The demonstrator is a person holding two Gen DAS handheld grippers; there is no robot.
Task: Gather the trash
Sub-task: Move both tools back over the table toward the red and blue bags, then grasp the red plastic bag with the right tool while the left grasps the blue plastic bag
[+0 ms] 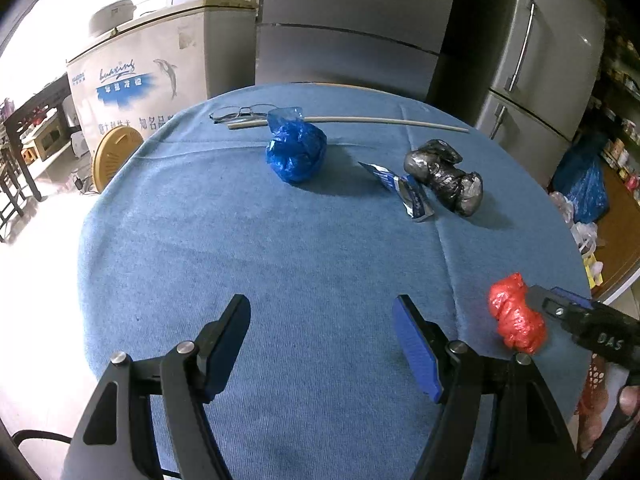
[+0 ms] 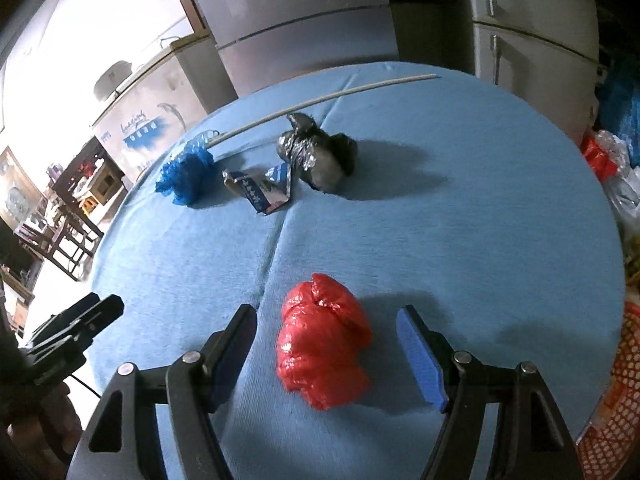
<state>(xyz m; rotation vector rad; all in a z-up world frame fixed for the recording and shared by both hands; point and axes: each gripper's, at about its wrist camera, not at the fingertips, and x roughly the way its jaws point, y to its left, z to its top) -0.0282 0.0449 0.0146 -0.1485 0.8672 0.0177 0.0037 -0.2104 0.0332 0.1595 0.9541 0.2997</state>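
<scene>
1. Low over a round bench (image 1: 280, 248) draped in blue cloth, the right claw (image 2: 326, 334) stands wide, its two blue-padded fingers on either side of a crumpled red plastic bag (image 2: 322, 340) that lies on the cloth; neither pad touches it.

2. Nearby, the left claw (image 1: 322, 322) is also spread wide, with bare blue cloth between its fingers and nothing in its grip.

3. Seen from the left wrist camera, the red plastic bag (image 1: 516, 312) sits near the bench's right edge, with one finger of the right claw (image 1: 560, 304) just beside it.

4. Farther across the bench, a crumpled blue plastic bag (image 1: 296, 150) rests near the far edge; the right wrist view shows it at far left (image 2: 186, 172).

5. Between the blue bag and a wadded black plastic bag (image 1: 444, 176) lies a torn blue-and-white wrapper (image 1: 404, 190), its end just beside the black wad; the right wrist view shows the wrapper (image 2: 258, 190) and black bag (image 2: 318, 156) close together.

6. Along the far rim, a long pale stick (image 1: 384, 121) runs behind the blue bag, and a pair of eyeglasses (image 1: 240, 113) lies at its left end.

7. Behind the bench stand grey refrigerators (image 1: 348, 24) and a white chest freezer (image 1: 140, 76) printed with a dolphin; a red mesh basket (image 2: 612, 380) shows at the bench's right edge.
</scene>
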